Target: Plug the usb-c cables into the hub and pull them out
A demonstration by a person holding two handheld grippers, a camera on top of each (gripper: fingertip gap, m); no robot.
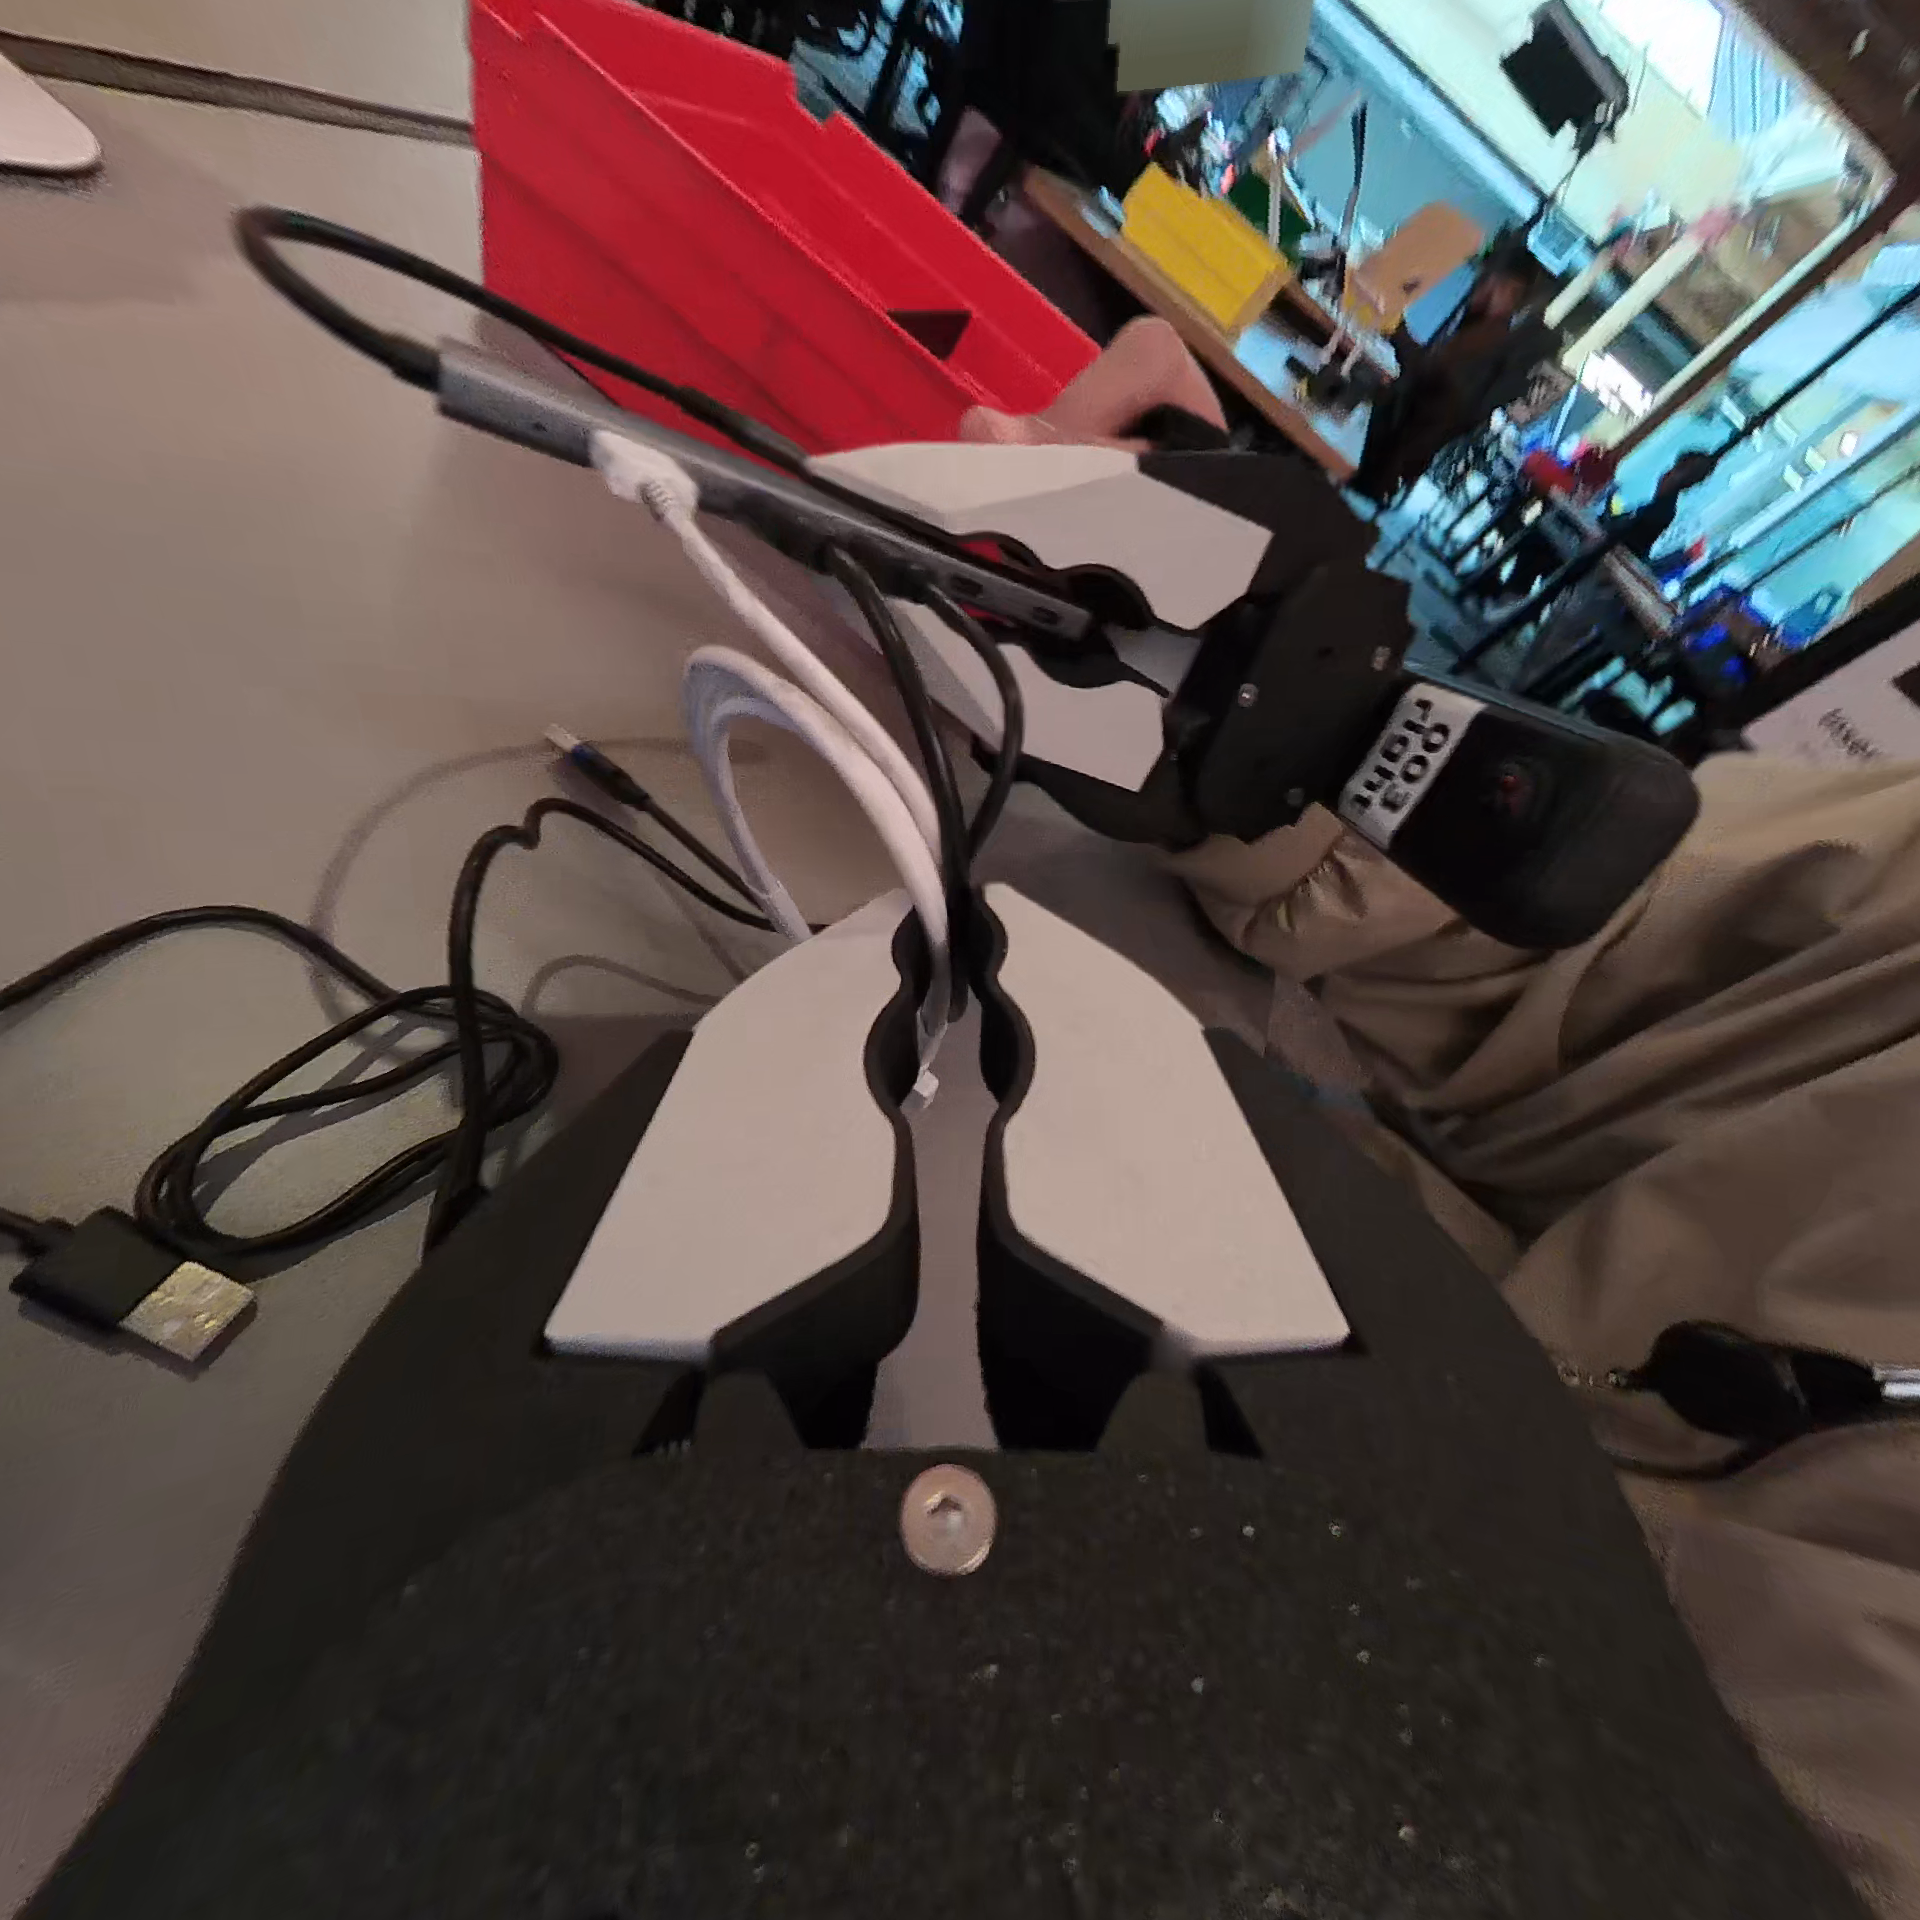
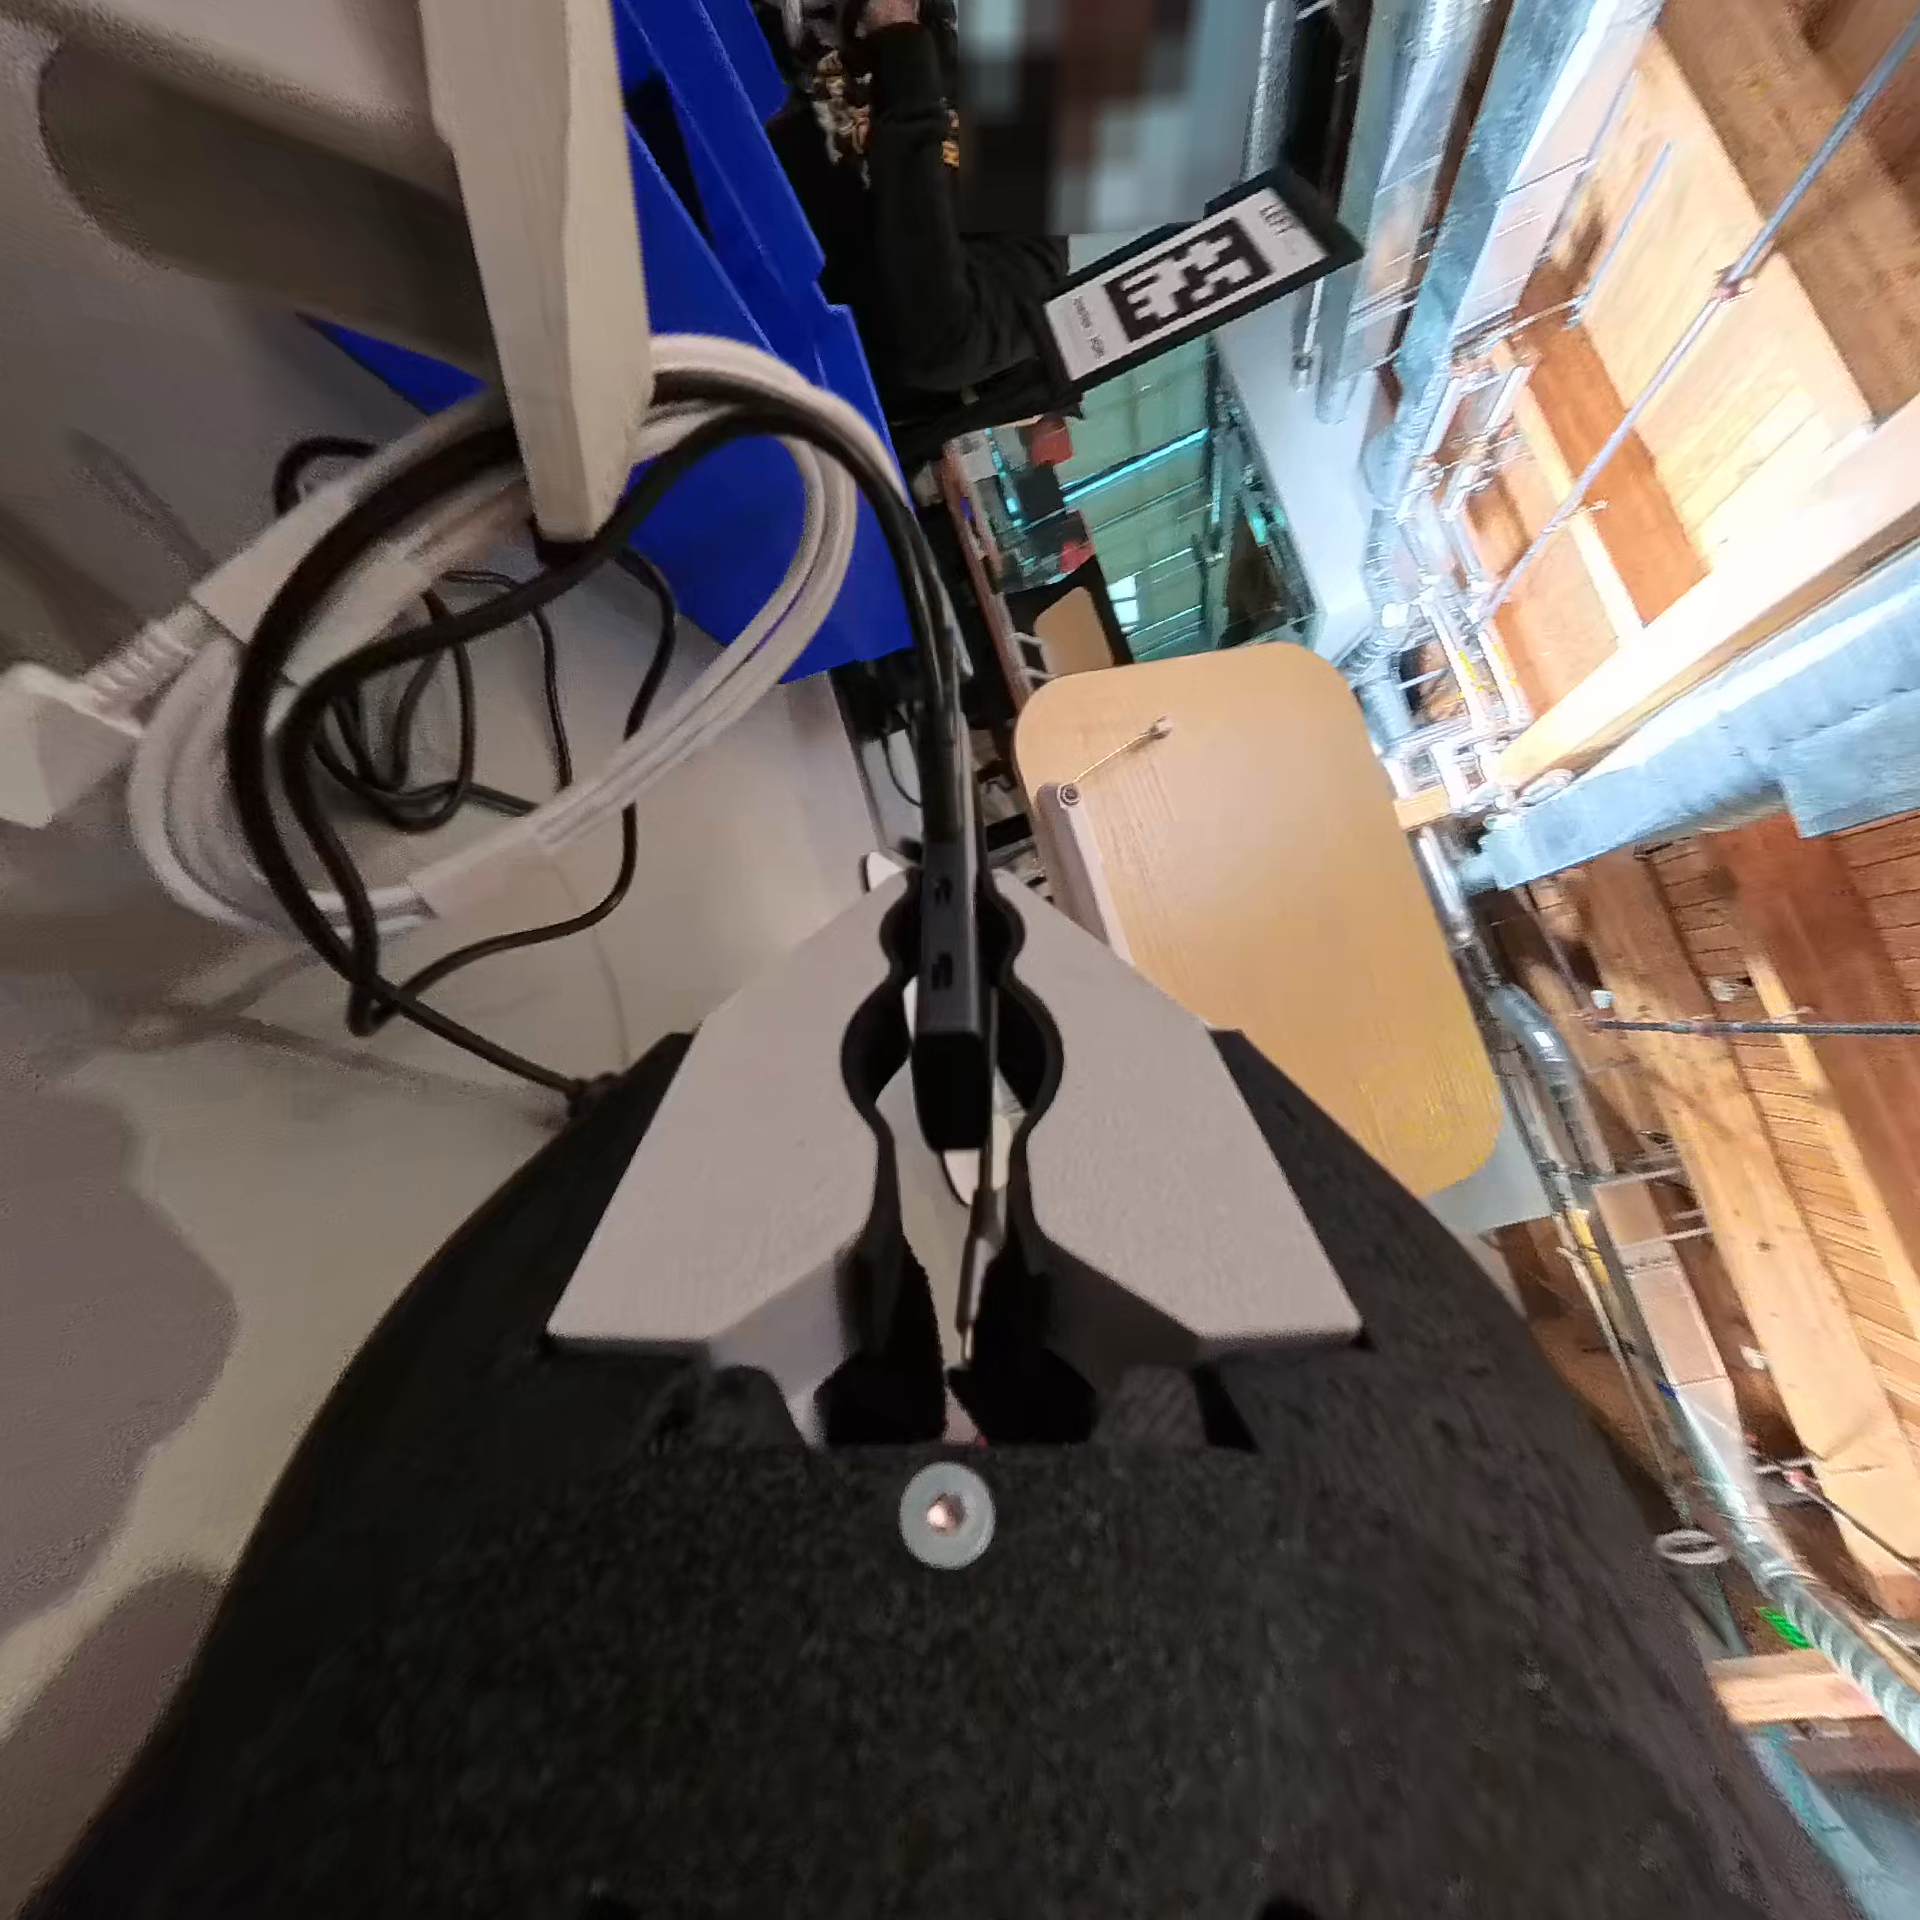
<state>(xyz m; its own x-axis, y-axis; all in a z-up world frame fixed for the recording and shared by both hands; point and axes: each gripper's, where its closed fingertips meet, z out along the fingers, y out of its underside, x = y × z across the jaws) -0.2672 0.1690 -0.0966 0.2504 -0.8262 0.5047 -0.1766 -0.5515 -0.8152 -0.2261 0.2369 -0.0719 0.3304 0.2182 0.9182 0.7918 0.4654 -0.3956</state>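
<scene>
Pinching a white cable (image 1: 928, 997) and black cables (image 1: 971, 831) together, the left hand-held gripper (image 1: 943, 940) hangs above the worktop (image 1: 208, 582). Those cables run up into the grey hub (image 1: 727, 488), which the right hand-held gripper (image 1: 1081, 623) clamps by its near end, lifted off the worktop. A red bin (image 1: 727, 260) stands behind.

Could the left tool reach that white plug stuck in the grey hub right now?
Probably not yet: the left tool is shut on the white cable, lower down, and must let go first. The white plug itself sits exposed on the hub, clear of the right tool.
</scene>
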